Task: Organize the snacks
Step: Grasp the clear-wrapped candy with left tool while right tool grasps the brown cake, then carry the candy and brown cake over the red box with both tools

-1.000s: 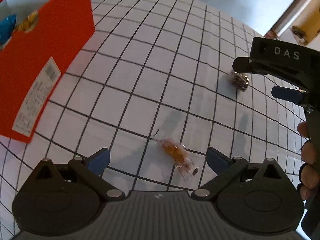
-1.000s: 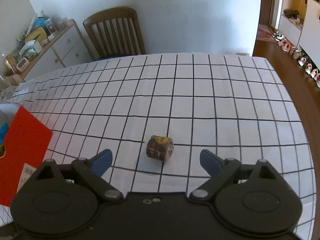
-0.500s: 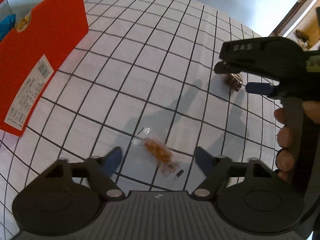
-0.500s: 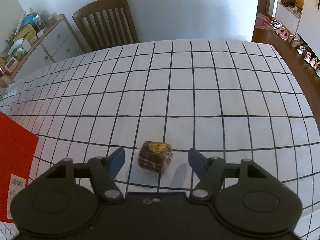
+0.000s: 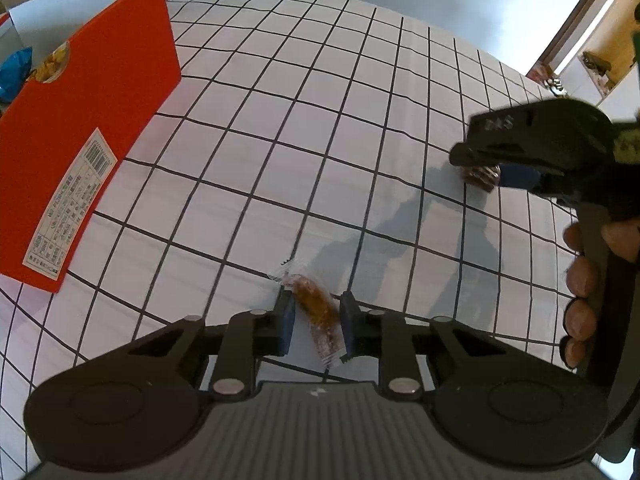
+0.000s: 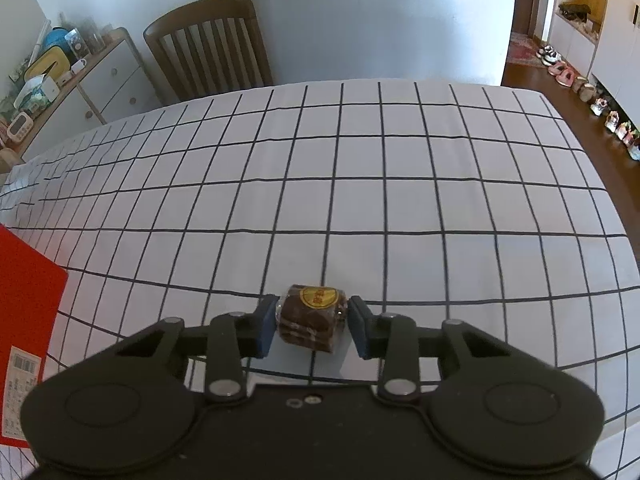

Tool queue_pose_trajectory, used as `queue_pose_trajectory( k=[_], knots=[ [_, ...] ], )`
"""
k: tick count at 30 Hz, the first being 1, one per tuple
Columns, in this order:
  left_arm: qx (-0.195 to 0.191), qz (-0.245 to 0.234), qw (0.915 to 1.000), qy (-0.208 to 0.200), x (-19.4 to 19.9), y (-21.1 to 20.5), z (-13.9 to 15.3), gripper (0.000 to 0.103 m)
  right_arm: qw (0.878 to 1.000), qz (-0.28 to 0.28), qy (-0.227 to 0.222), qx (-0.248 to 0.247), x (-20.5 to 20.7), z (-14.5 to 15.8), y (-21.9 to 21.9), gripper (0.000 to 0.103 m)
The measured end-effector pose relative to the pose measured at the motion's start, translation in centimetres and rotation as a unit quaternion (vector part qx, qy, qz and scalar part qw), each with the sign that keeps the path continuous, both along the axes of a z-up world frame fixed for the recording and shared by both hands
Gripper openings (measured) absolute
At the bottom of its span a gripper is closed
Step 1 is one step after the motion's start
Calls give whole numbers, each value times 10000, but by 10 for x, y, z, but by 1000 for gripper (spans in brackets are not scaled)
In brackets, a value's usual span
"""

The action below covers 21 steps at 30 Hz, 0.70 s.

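An orange snack in a clear wrapper (image 5: 314, 304) lies on the checked tablecloth (image 5: 320, 140). My left gripper (image 5: 316, 320) is shut on it, a blue pad against each side. A brown layered cake with a gold sticker (image 6: 312, 316) sits between the fingers of my right gripper (image 6: 312, 326). Its jaws are closing, and the pads stand just at the cake's wrapper without pressing it. In the left wrist view the right gripper (image 5: 486, 166) hangs at the right over the same cake (image 5: 482, 179), held by a hand (image 5: 580, 280).
A red snack box (image 5: 88, 120) with a barcode label stands at the left, its corner also showing as the red box (image 6: 24, 320). A blue packet (image 5: 16, 72) lies behind it. A wooden chair (image 6: 208, 44) and a sideboard (image 6: 104, 80) stand beyond the table's far edge.
Both grippers closed from wide open. The left one came shut on the orange snack. The right one sank a little and narrowed around the brown cake.
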<state>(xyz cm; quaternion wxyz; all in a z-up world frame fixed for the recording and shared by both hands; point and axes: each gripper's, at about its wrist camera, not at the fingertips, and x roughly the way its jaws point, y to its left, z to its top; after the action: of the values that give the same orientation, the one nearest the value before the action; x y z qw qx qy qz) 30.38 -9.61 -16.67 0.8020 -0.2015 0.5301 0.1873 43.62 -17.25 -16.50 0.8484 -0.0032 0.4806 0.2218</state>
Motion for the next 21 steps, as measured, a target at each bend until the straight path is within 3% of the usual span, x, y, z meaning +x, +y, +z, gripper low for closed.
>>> queue_pose_trajectory(
  k=[8, 21],
  knots=[
    [-288, -105, 9995, -31, -8, 17, -2, 24, 9998, 187, -48, 94, -22, 3, -20, 34],
    [-495, -154, 9985, -176, -36, 35, 12, 24, 9967, 770, 49, 240, -100, 20, -43, 33]
  ],
)
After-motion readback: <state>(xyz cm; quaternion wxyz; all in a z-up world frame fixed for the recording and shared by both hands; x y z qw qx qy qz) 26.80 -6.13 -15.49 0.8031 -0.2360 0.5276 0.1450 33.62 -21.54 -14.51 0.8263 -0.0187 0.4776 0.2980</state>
